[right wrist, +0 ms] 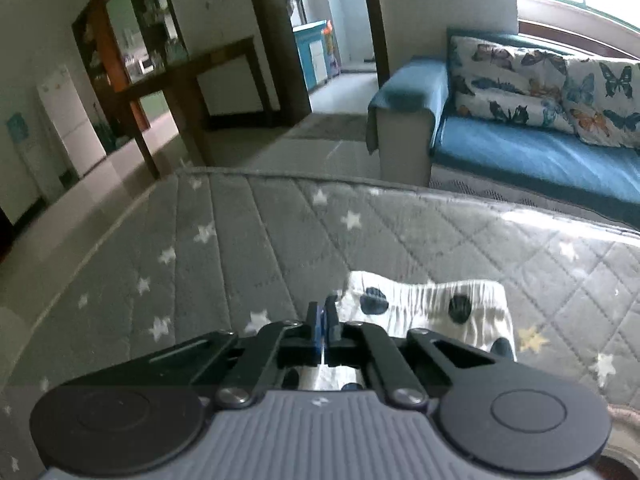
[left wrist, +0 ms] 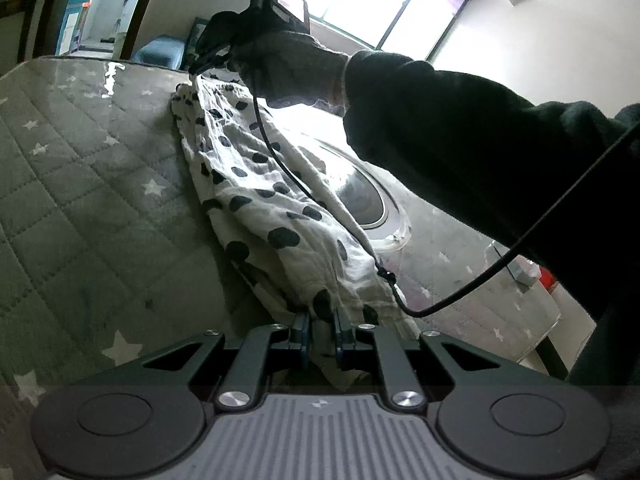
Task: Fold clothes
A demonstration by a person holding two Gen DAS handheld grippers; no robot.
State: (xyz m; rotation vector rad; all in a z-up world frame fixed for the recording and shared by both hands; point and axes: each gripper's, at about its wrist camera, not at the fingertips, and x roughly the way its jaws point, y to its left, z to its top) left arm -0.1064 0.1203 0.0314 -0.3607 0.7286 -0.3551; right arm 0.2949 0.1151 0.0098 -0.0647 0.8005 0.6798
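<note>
The left tool (left wrist: pixel 322 330) sits low over the quilted grey star-print mattress (left wrist: pixel 92 184), its two blue-padded fingers (left wrist: pixel 301 334) drawn close with a fold of the white garment with dark polka dots (left wrist: pixel 256 184) pinched between them. From that grip the cloth runs forward and upward as a long rumpled band, lifted off the mattress toward its far end.

At that far end, ahead of the left tool, a gloved hand (left wrist: pixel 288 68) on a dark sleeve (left wrist: pixel 460 136) reaches in from the right, arm stretched out and wrist bent down, holding the right tool (left wrist: pixel 218 50) with a camera block and a green light on top. A black cable (left wrist: pixel 280 160) hangs from it across the cloth.

The right wrist view shows what the left cannot: the right tool's (right wrist: pixel 323 322) fingers are pressed together, with white spotted cloth seen behind them inside the linkage, so they appear to be nipping the garment's edge. The gathered waistband (right wrist: pixel 432 308) lies just right of the fingers on the mattress (right wrist: pixel 224 248). Beyond the mattress edge stand a blue sofa (right wrist: pixel 520 152) with butterfly cushions (right wrist: pixel 516 84), a dark wooden table (right wrist: pixel 192 80) and a white fridge (right wrist: pixel 72 120). Only the left view shows the window (left wrist: pixel 400 4) and a clear rounded plastic cover (left wrist: pixel 380 204) to the right of the cloth.
</note>
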